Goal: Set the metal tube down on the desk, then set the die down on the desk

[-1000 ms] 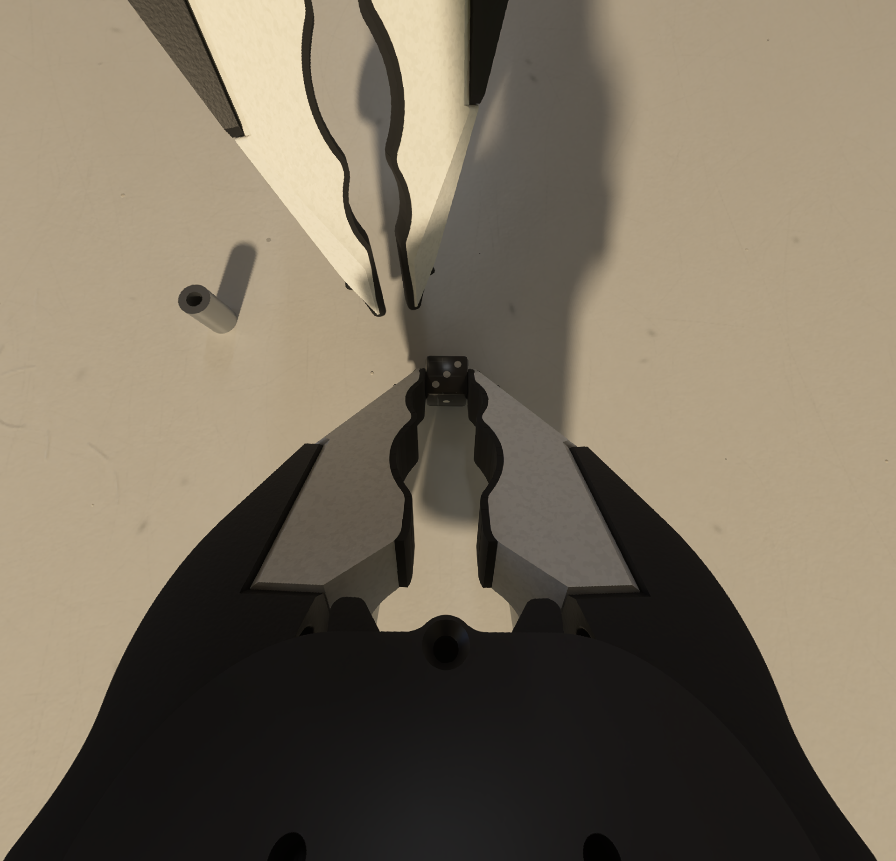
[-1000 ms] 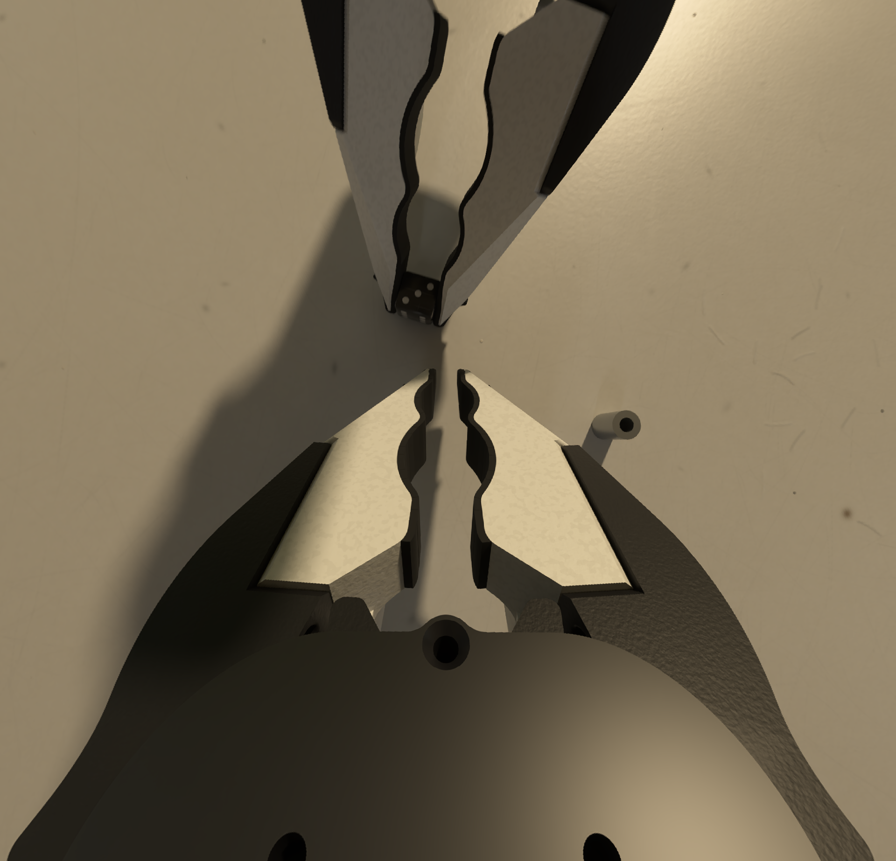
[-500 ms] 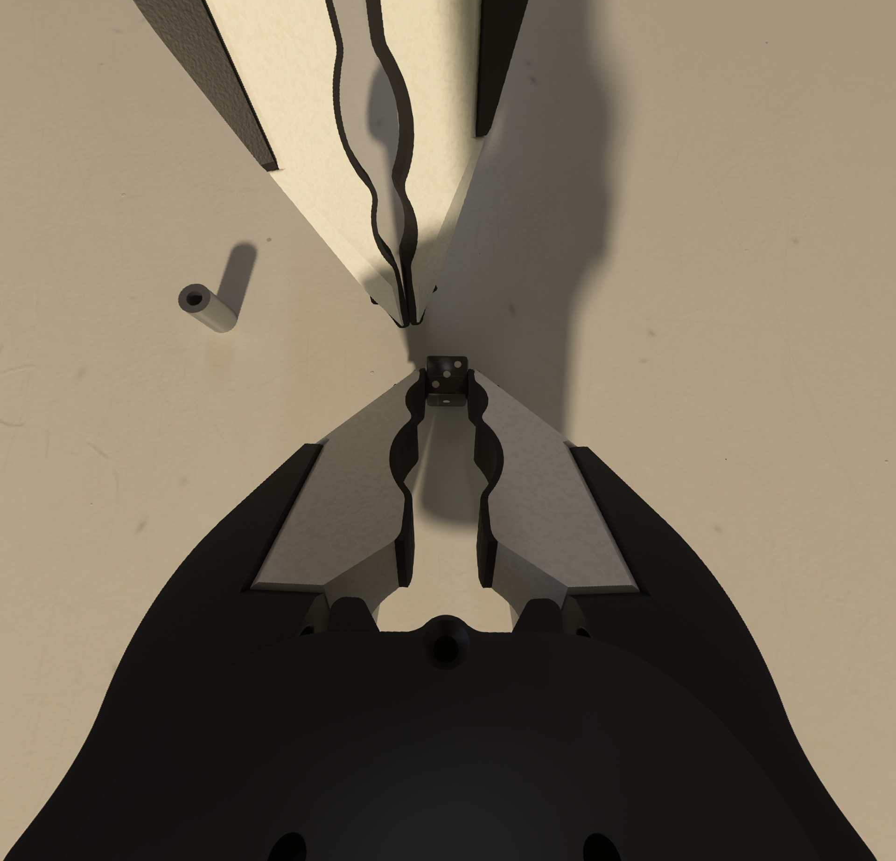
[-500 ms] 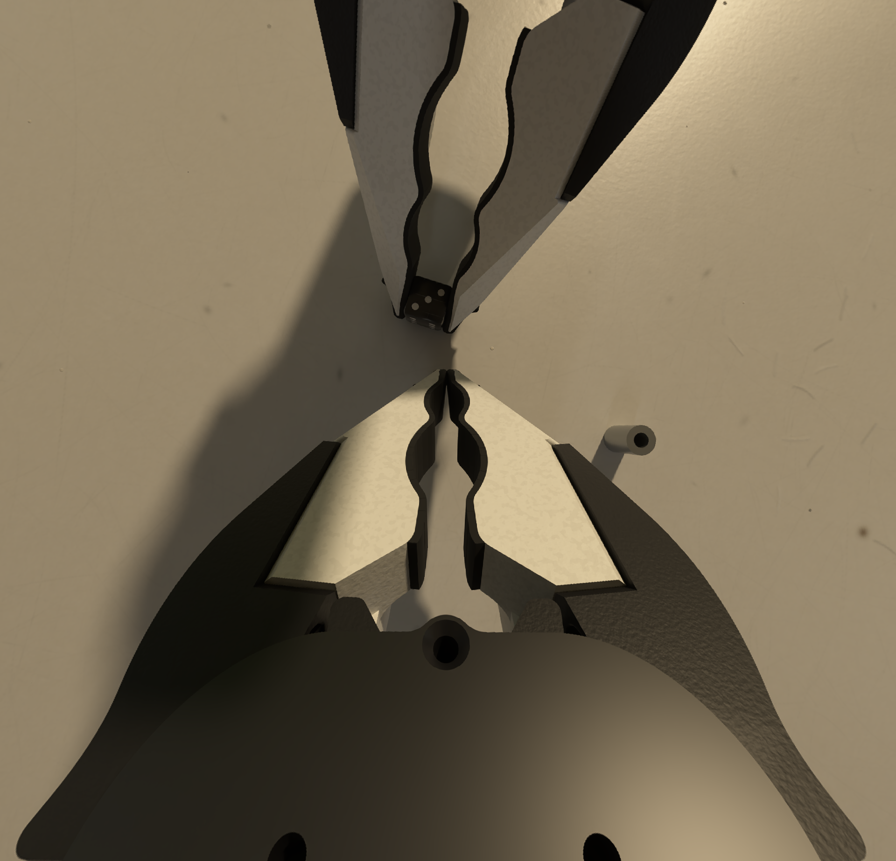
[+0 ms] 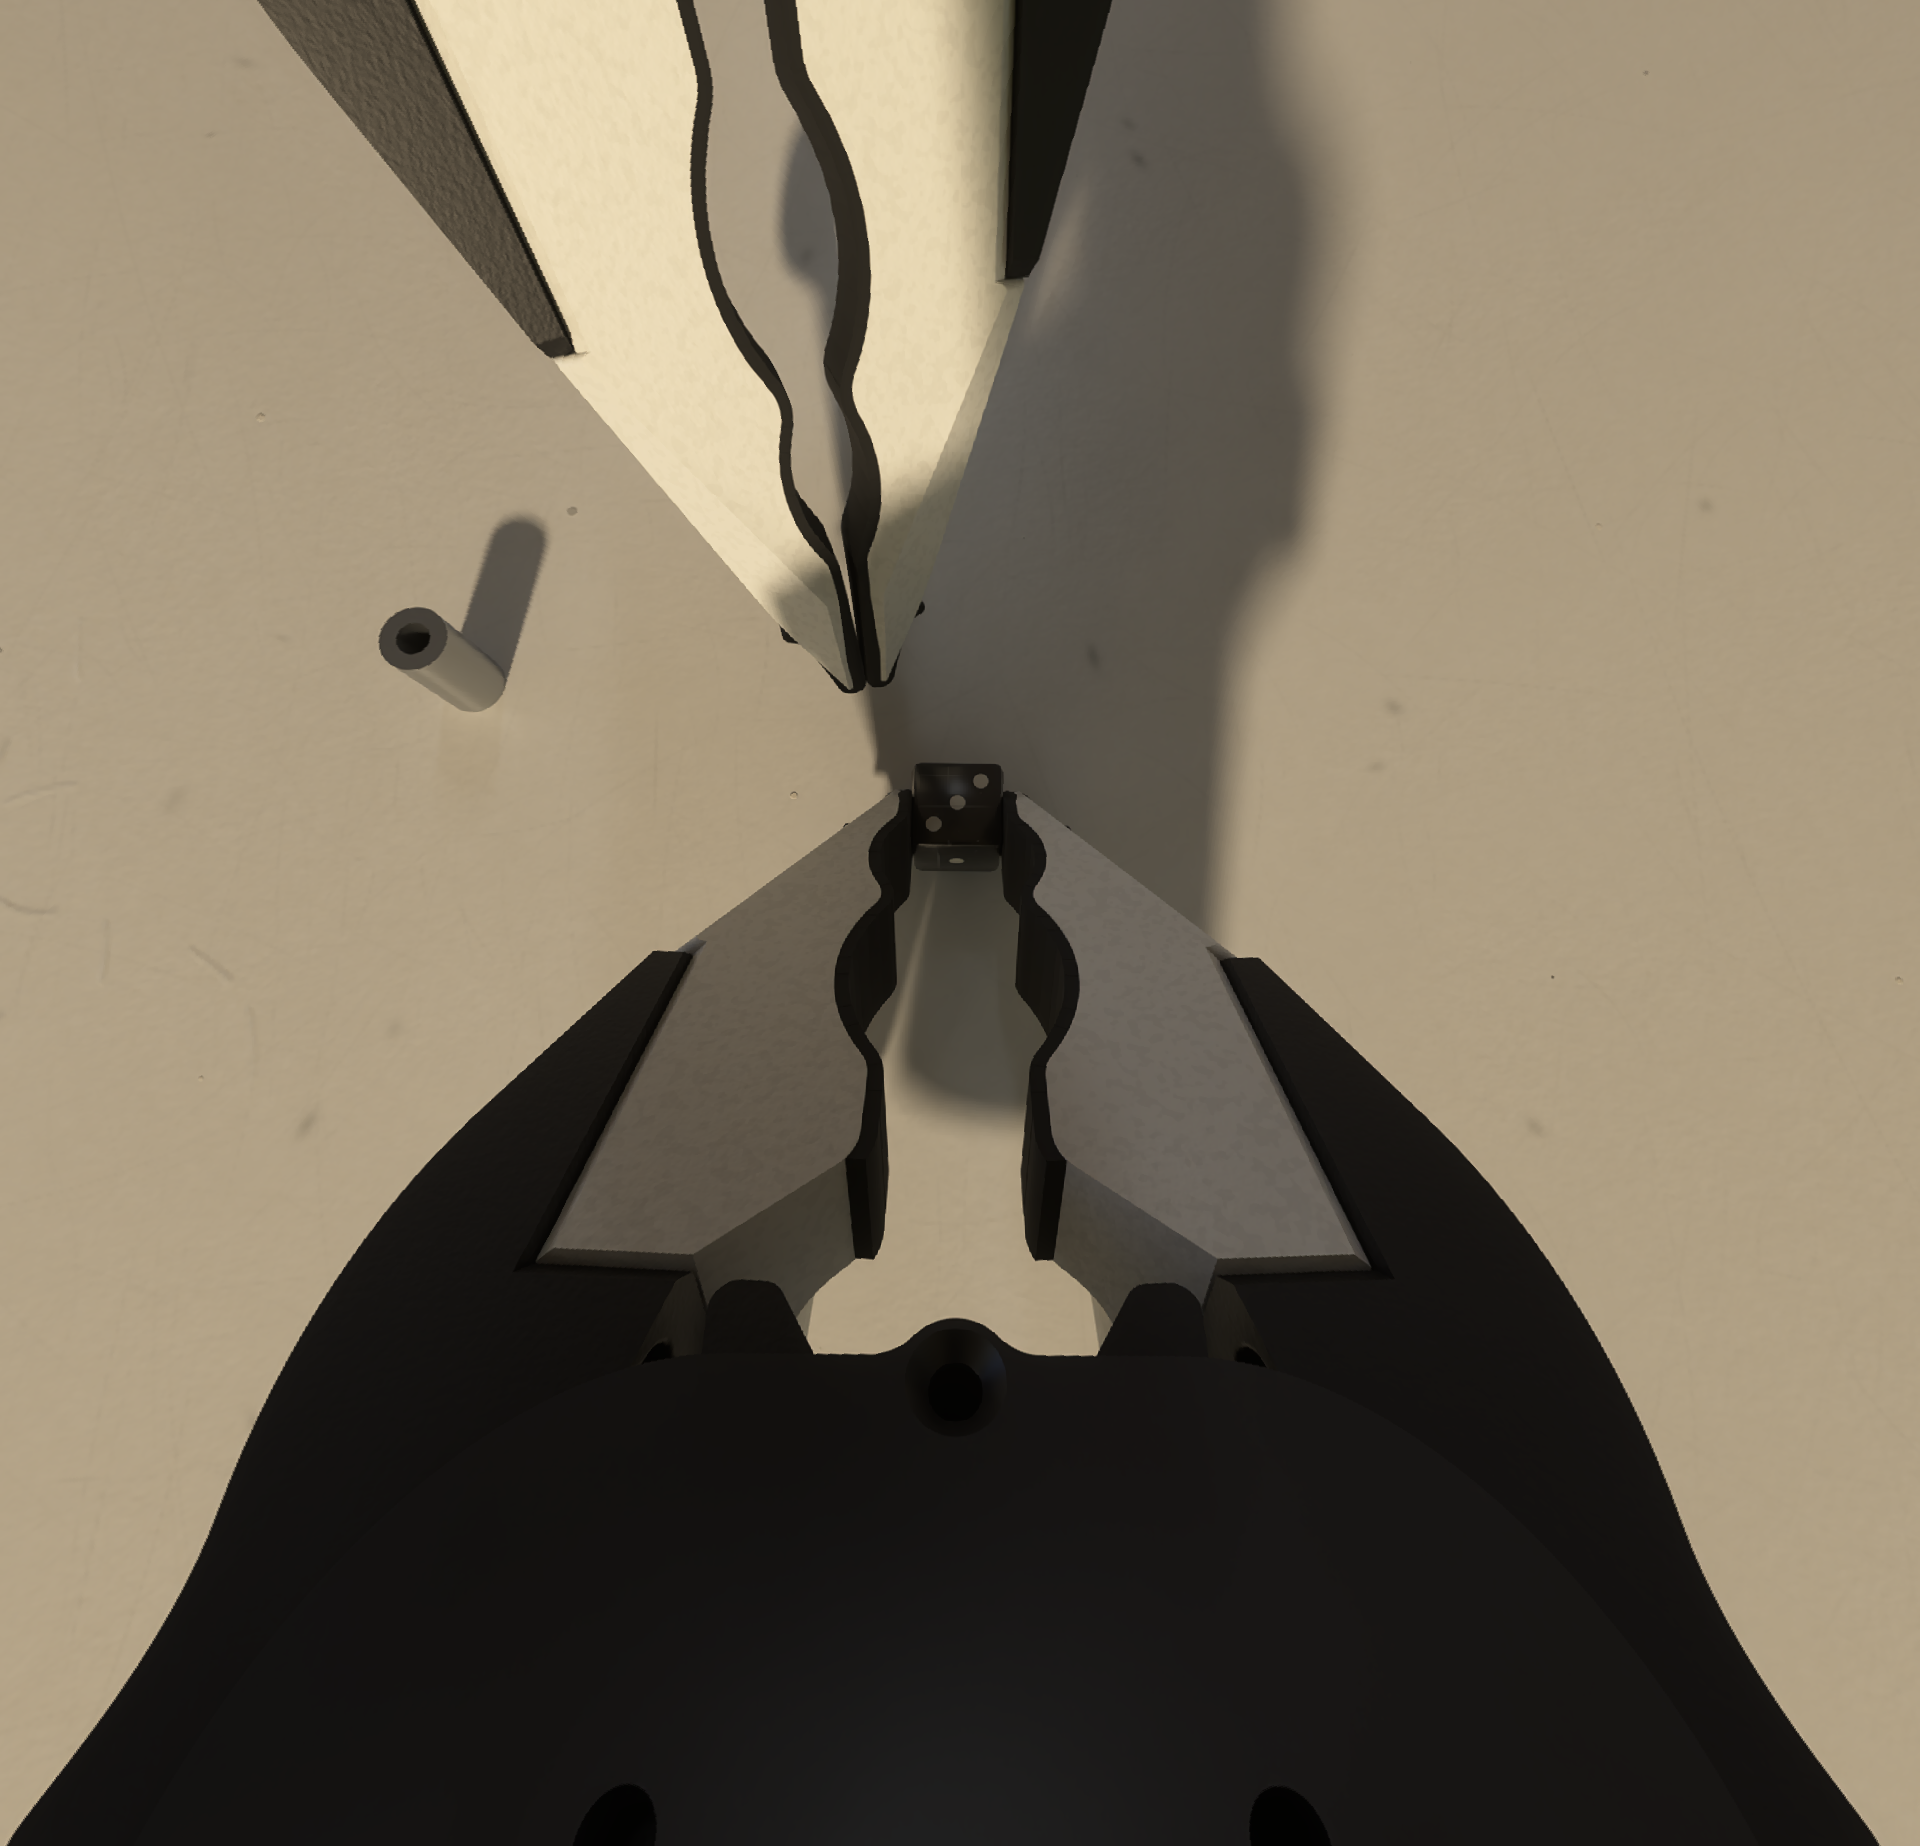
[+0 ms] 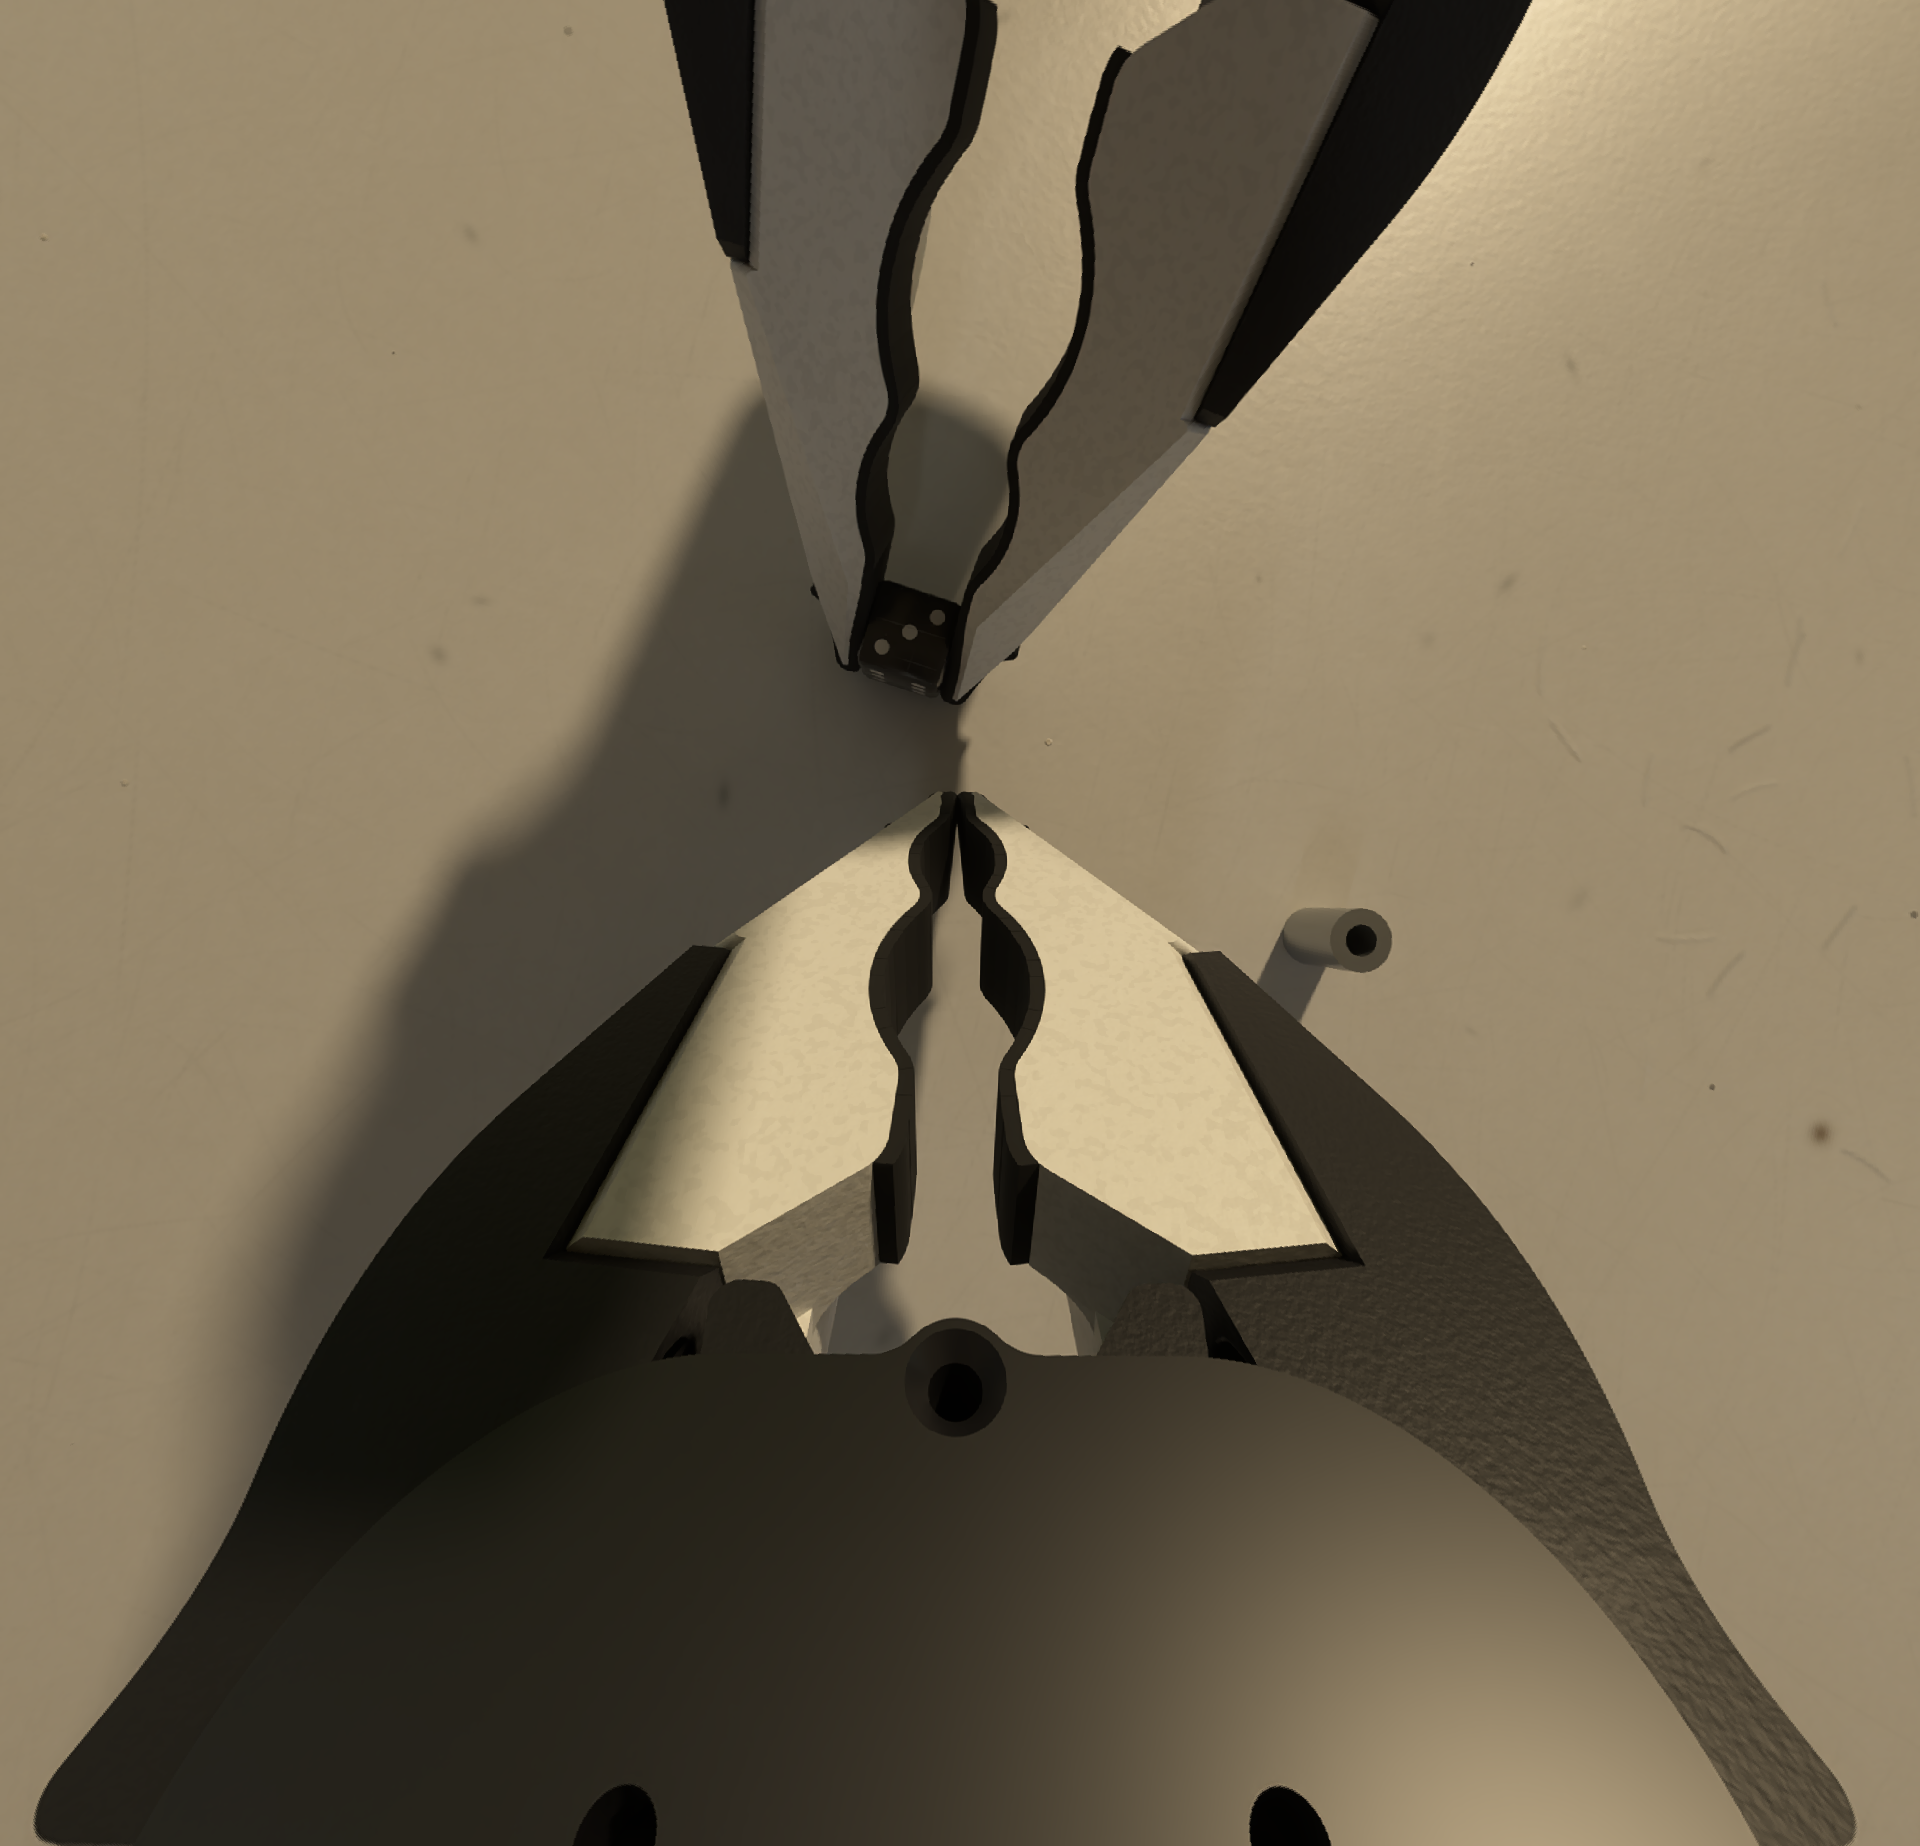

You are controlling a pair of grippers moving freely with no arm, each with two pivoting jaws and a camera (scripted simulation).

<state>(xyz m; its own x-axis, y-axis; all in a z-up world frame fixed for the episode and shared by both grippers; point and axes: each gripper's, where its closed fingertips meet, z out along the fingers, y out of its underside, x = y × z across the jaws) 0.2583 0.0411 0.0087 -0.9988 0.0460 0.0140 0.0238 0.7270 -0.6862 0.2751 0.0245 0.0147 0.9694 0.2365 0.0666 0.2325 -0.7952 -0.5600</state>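
Observation:
My left gripper point(image 5: 958, 809) is shut on a small black die point(image 5: 958, 799) with white pips, held at its fingertips above the beige desk point(image 5: 1558, 653). The die and left gripper also show in the right wrist view, die point(image 6: 906, 641). My right gripper point(image 6: 956, 804) is shut and empty, its tips facing the left gripper's tips with a small gap. It shows from the front in the left wrist view point(image 5: 857, 669). The grey metal tube point(image 5: 442, 658) lies on the desk to the left, also seen in the right wrist view point(image 6: 1335, 939).
The beige desk surface point(image 6: 312, 446) fills both views, with faint scuffs and the grippers' shadows. Nothing else stands on it.
My right gripper has closed from slightly open to shut and has drawn back a little. The left gripper has held still with the die. The tube has not moved.

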